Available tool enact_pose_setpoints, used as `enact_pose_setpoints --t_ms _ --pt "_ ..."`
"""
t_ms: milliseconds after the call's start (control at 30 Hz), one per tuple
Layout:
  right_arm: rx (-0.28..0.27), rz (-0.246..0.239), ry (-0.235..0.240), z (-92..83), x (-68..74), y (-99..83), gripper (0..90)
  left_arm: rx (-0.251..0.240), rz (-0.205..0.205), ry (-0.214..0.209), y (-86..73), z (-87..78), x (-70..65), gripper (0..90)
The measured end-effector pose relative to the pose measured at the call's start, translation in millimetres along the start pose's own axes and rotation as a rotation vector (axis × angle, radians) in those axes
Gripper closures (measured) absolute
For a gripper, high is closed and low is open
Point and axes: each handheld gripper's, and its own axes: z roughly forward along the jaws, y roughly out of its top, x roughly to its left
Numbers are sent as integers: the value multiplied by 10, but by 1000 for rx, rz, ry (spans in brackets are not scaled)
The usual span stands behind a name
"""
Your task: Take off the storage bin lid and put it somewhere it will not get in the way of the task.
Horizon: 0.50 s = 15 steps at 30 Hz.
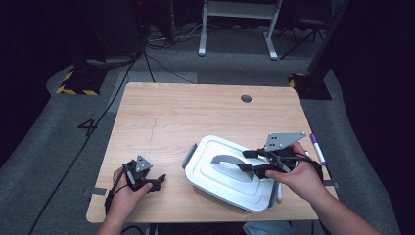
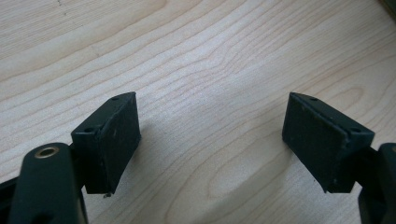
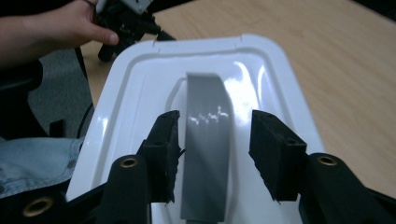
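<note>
Pale wood-grain table (image 1: 195, 112) stands on grey carpet, with dark equipment and white desk legs (image 1: 237, 29) beyond it. A white lidded box (image 1: 215, 183) lies toward the near right; its far side is hidden under the right gripper (image 3: 212, 149), whose jaws straddle the grey lid handle (image 3: 205, 154) with gaps either side, pads not pressing. The left gripper (image 2: 210, 135) rests near the table's near left corner, jaws apart over bare wood. A purple marker (image 1: 317, 147) lies at the right edge.
</note>
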Motion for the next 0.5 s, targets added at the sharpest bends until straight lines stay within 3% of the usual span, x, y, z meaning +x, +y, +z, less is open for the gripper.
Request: enact_pose_setpoints --t_ms 133,267,500 --pt "63 -20 5 127 65 19 580 -1 3 -2 1 3 4 195" --pt "112 -44 -47 162 95 51 660 3 8 -2 8 6 13 188" --pt "119 -38 -40 120 114 156 674 7 8 -8 15 14 18 176"
